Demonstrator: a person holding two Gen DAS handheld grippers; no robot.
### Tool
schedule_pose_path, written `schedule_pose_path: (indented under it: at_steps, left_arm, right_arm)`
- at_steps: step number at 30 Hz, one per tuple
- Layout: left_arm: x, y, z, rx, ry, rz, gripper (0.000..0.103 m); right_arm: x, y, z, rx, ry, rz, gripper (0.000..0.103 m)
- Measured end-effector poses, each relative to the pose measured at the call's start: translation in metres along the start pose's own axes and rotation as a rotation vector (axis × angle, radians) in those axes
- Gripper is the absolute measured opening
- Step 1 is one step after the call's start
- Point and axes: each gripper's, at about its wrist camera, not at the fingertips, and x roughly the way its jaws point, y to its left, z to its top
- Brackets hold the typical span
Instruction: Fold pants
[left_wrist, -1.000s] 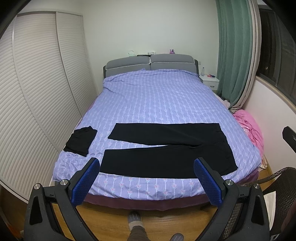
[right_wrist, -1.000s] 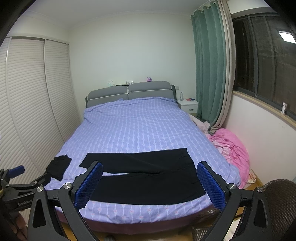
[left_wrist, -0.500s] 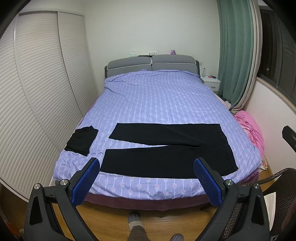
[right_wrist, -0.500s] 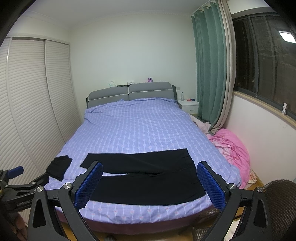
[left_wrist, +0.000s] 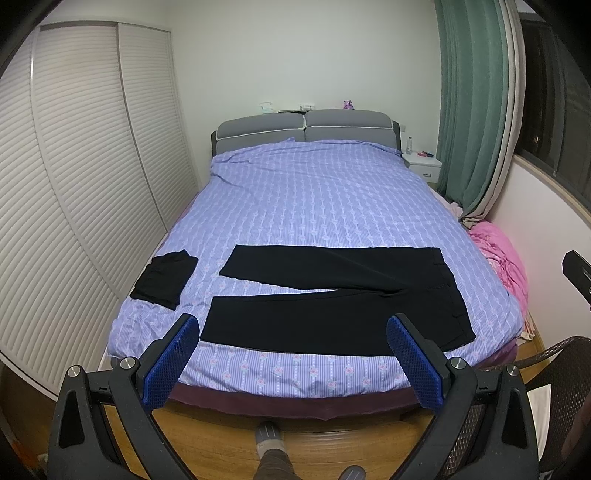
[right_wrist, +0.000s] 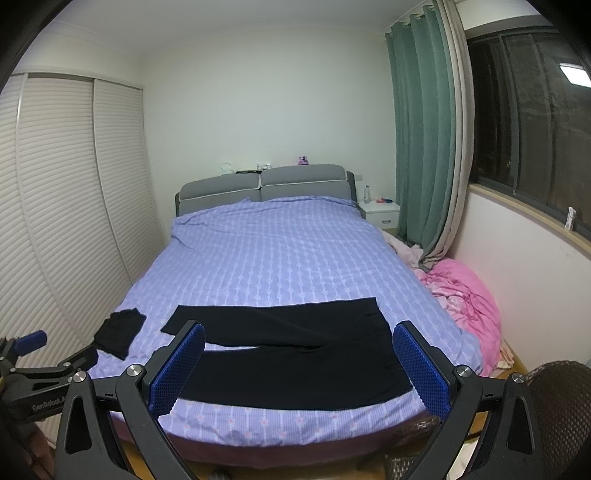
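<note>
Black pants (left_wrist: 332, 295) lie flat across the near end of the purple bed (left_wrist: 317, 199), legs pointing left, waist at the right. They also show in the right wrist view (right_wrist: 288, 350). My left gripper (left_wrist: 291, 325) is open and empty, held off the foot of the bed, short of the pants. My right gripper (right_wrist: 299, 332) is open and empty, also back from the bed. The left gripper's body shows at the left edge of the right wrist view (right_wrist: 33, 369).
A folded black garment (left_wrist: 164, 275) lies at the bed's near left corner. A louvred wardrobe (left_wrist: 74, 184) lines the left wall. A pink blanket heap (right_wrist: 465, 295) lies on the floor at the right. A wicker chair (left_wrist: 561, 406) stands near right.
Both grippers have drifted very slightly; the view has shifted a little. The pants have not moved.
</note>
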Motion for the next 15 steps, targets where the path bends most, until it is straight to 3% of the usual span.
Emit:
schedule_pose_path:
  at_steps: [15]
  left_arm:
    - [-0.003,-0.010,-0.002,-0.008,0.011,0.013,0.103]
  right_arm:
    - [0.001,-0.021,0.005,0.006,-0.004,0.003,0.103]
